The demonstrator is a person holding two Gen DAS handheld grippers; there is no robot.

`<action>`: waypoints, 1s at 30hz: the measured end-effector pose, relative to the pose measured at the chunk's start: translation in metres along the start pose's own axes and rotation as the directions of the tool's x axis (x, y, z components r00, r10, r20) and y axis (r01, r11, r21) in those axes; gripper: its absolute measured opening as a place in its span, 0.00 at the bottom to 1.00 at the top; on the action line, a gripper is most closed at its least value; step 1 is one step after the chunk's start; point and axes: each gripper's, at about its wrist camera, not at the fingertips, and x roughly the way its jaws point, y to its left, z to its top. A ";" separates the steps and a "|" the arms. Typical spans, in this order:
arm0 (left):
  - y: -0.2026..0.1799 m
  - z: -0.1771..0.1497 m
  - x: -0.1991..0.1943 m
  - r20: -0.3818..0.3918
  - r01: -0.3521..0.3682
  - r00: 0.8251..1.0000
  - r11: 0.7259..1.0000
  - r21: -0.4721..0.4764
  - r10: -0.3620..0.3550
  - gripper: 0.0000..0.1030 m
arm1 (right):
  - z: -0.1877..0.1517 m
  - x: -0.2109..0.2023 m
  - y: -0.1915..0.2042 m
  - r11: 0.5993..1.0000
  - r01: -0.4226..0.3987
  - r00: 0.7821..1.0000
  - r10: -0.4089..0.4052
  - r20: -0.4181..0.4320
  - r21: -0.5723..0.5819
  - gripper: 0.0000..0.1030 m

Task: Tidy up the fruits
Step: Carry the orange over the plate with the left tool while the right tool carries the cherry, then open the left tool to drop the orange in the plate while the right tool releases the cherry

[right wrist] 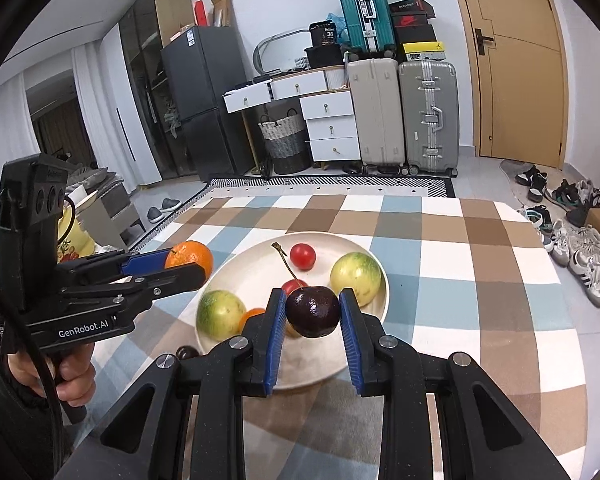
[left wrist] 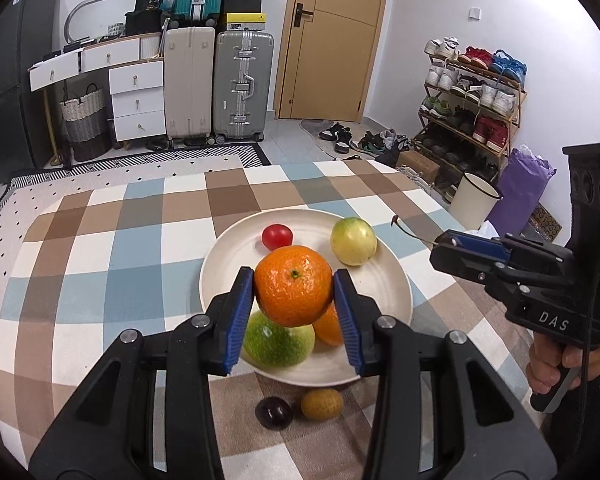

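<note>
My left gripper [left wrist: 294,294] is shut on an orange mandarin [left wrist: 293,285] and holds it above the cream plate [left wrist: 228,256]. On the plate lie a red cherry tomato [left wrist: 277,236], a yellow-green fruit [left wrist: 353,241], a green fruit [left wrist: 278,340] and another orange [left wrist: 329,326]. My right gripper [right wrist: 312,312] is shut on a dark cherry [right wrist: 313,311] with a long stem, above the plate [right wrist: 256,268]. The right gripper shows at the right of the left wrist view [left wrist: 444,248]. The left gripper shows at the left of the right wrist view [right wrist: 192,266].
A dark cherry [left wrist: 274,411] and a small yellow fruit [left wrist: 322,403] lie on the checked tablecloth [left wrist: 100,280] in front of the plate. Suitcases [left wrist: 242,84], drawers and a shoe rack [left wrist: 468,92] stand beyond the table.
</note>
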 end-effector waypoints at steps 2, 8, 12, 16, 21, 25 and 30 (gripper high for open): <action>0.002 0.004 0.006 -0.002 -0.001 1.000 1.000 0.002 0.001 0.36 | 0.003 0.006 -0.001 1.000 0.000 1.000 -0.001 -0.006 -0.002 0.26; 0.010 0.010 0.024 -0.018 -0.003 1.000 1.000 0.006 0.003 0.36 | 0.006 0.022 -0.006 1.000 0.010 1.000 -0.010 -0.018 0.018 0.26; 0.020 0.010 0.037 -0.035 -0.002 0.999 1.000 -0.014 0.001 0.36 | 0.001 0.035 -0.009 1.000 0.011 0.999 -0.010 -0.033 0.028 0.26; 0.028 0.009 0.051 -0.052 -0.005 0.999 1.000 -0.028 0.004 0.36 | -0.004 0.046 -0.013 0.999 0.020 0.999 -0.018 -0.047 0.035 0.26; 0.035 0.006 0.065 -0.062 -0.017 0.998 0.999 -0.052 0.014 0.36 | -0.010 0.053 -0.019 0.998 0.036 0.998 -0.033 -0.053 0.049 0.26; 0.035 0.000 0.075 -0.086 -0.018 0.996 0.998 -0.059 0.013 0.36 | -0.014 0.062 -0.021 0.997 0.044 0.996 -0.040 -0.074 0.059 0.26; 0.034 -0.004 0.080 -0.083 -0.026 0.996 0.997 -0.067 0.020 0.36 | -0.015 0.067 -0.020 0.997 0.050 0.995 -0.045 -0.085 0.057 0.26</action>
